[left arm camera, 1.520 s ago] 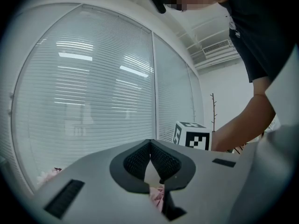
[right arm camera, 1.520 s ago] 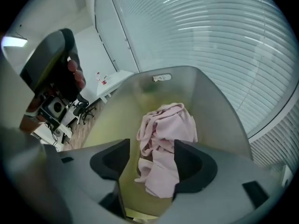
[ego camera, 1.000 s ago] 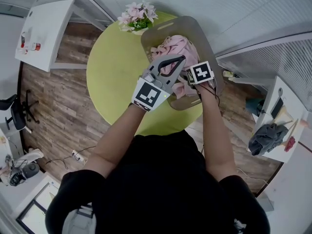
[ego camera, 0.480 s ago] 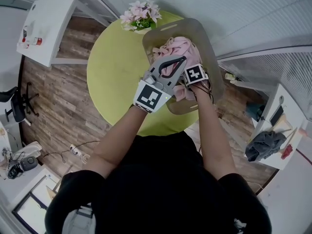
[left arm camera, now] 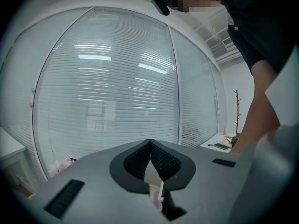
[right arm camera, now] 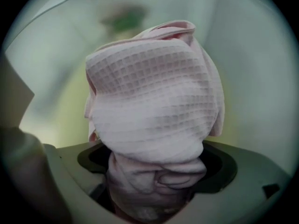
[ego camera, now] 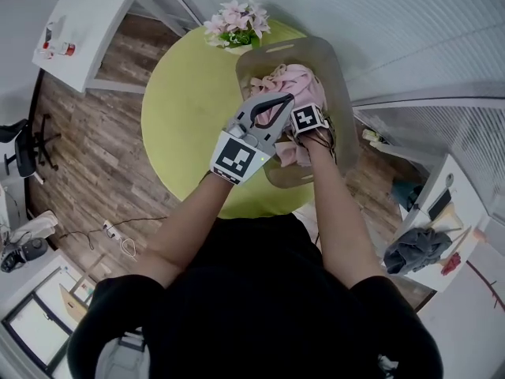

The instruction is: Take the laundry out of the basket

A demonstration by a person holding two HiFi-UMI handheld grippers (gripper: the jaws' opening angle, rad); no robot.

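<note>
Laundry (ego camera: 292,81) runs lengthwise down the basket (ego camera: 335,73). A wad sits between the jaws of the right gripper (ego camera: 306,125), which have just opened wide. Left gripper (ego camera: 289,99): pressed together.

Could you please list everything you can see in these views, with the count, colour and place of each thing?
table: one, yellow-green, round, centre of the head view
basket: one, beige, on the table's right side
laundry: one heap, pink, inside the basket
flowers: one bunch, pink with green leaves, on the table's far edge beside the basket
desk: one, white, upper left
office chair: one, black, at the left edge on the wooden floor
cloth: one, dark grey, on a white side table at lower right
left claw: one, grey, over the basket, jaws together
right claw: one, grey, pointing down into the basket, jaws just opened wide, laundry between them, not clamped
</note>
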